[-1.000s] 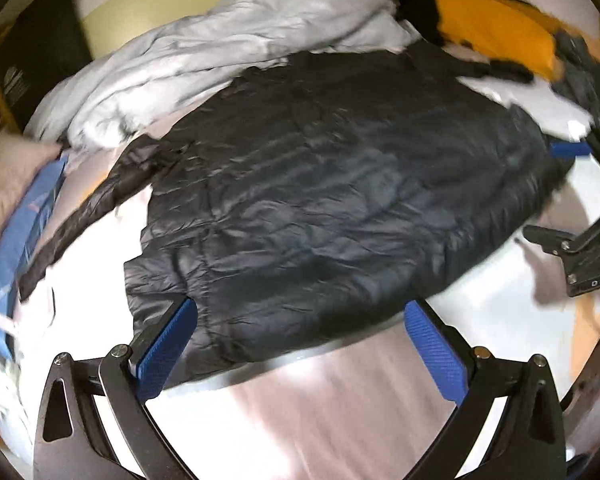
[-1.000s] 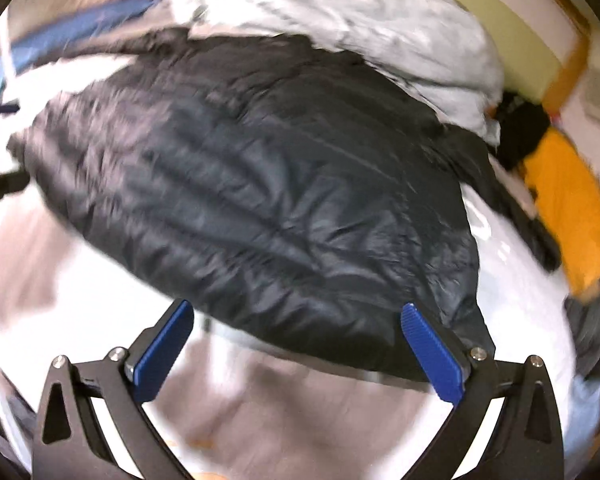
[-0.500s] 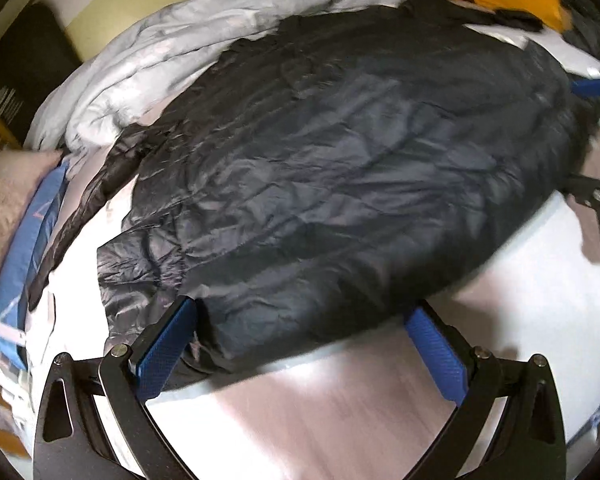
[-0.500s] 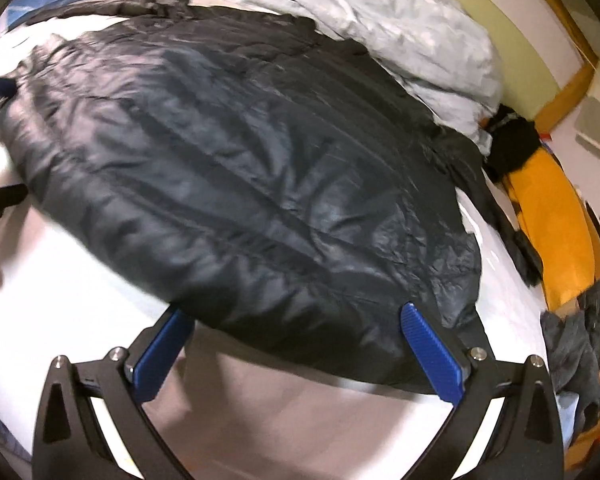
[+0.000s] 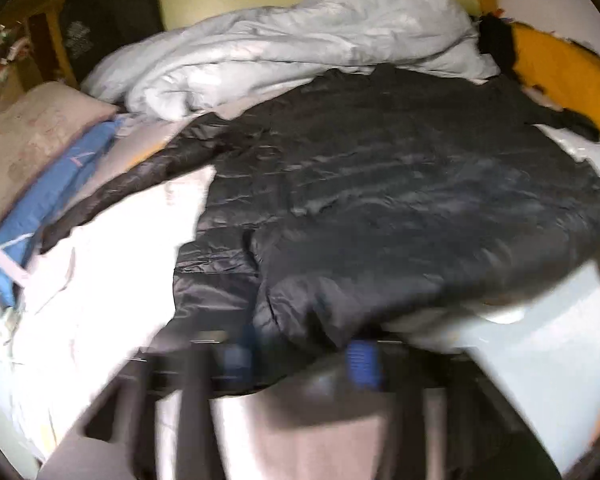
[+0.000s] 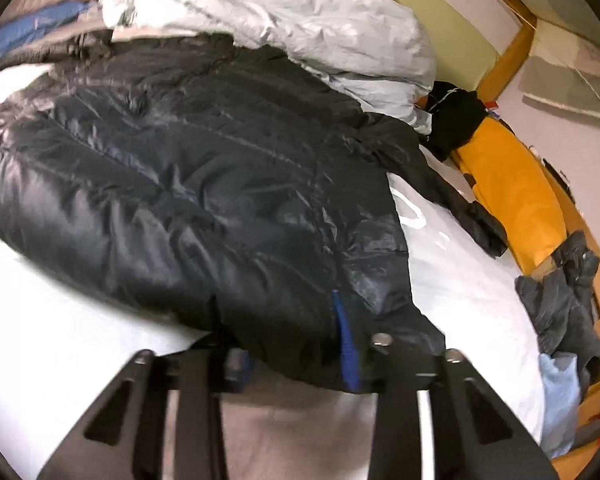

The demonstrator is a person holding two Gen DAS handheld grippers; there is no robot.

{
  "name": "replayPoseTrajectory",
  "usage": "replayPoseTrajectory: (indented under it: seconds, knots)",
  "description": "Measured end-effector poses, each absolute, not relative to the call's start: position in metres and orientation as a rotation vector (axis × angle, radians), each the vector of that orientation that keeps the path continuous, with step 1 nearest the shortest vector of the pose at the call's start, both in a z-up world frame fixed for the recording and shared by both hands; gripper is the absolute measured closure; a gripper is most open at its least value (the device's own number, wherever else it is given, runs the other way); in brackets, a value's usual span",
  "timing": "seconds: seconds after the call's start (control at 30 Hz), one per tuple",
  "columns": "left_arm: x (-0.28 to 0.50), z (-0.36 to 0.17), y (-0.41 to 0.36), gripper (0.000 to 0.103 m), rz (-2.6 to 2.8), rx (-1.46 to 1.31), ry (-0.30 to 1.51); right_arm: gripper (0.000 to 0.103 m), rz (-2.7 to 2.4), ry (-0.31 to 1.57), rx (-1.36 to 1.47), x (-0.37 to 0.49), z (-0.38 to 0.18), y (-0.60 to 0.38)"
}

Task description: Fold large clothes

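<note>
A large black quilted down jacket [image 5: 400, 208] lies spread on the white bed sheet [image 5: 100, 280]; it also fills the right wrist view [image 6: 188, 184]. My left gripper [image 5: 300, 356] is shut on the jacket's near hem, its blue pads blurred by motion. My right gripper [image 6: 292, 344] is shut on the hem's other corner, with one blue pad [image 6: 346, 344] showing against the fabric. One sleeve [image 5: 132, 184] trails left; the other sleeve [image 6: 460, 200] trails right.
A crumpled grey-white duvet [image 5: 300, 40] lies behind the jacket. A beige pillow [image 5: 28, 144] and a blue cloth [image 5: 56, 188] sit at the left. An orange item [image 6: 508, 192] and dark grey clothes [image 6: 564, 304] lie at the right edge.
Both grippers have gone from wide open to shut on the jacket's near hem. The hem is bunched up and the left view has lifted and blurred.
</note>
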State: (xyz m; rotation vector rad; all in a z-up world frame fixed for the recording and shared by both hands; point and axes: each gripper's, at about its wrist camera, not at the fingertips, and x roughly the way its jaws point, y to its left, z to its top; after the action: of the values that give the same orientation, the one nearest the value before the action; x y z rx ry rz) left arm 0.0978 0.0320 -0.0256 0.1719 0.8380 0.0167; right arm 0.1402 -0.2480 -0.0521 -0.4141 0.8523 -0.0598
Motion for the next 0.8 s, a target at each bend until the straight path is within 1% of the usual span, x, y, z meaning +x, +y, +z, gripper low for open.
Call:
replayPoseTrajectory:
  seconds: [0.03, 0.13, 0.3, 0.47, 0.63, 0.7, 0.73, 0.8]
  knots:
    - [0.095, -0.025, 0.031, 0.077, 0.005, 0.166, 0.851, 0.085, -0.056, 0.847, -0.399, 0.138, -0.049, -0.248]
    - [0.084, -0.023, 0.03, 0.079, -0.003, 0.161, 0.904, 0.088, -0.074, 0.826, -0.395, 0.126, -0.043, -0.245]
    - [0.043, -0.016, 0.031, 0.078, -0.055, 0.177, 0.951, 0.088, -0.008, 0.862, -0.37, 0.083, -0.033, -0.243]
    - [0.006, -0.011, 0.033, 0.078, -0.087, 0.173, 0.975, 0.085, 0.066, 0.918, -0.302, 0.042, -0.032, -0.252]
    - [0.0, 0.011, 0.03, 0.076, -0.072, 0.2, 0.924, 0.082, 0.046, 0.865, -0.282, 0.033, -0.013, -0.253]
    - [0.01, 0.022, 0.031, 0.072, -0.065, 0.206, 0.911, 0.079, 0.044, 0.842, -0.267, 0.039, -0.001, -0.255]
    - [0.018, 0.028, 0.031, 0.069, -0.059, 0.206, 0.905, 0.076, 0.04, 0.833, -0.265, 0.044, 0.004, -0.256]
    - [0.038, 0.039, 0.032, 0.055, -0.034, 0.227, 0.885, 0.067, 0.023, 0.817, -0.268, 0.058, 0.013, -0.258]
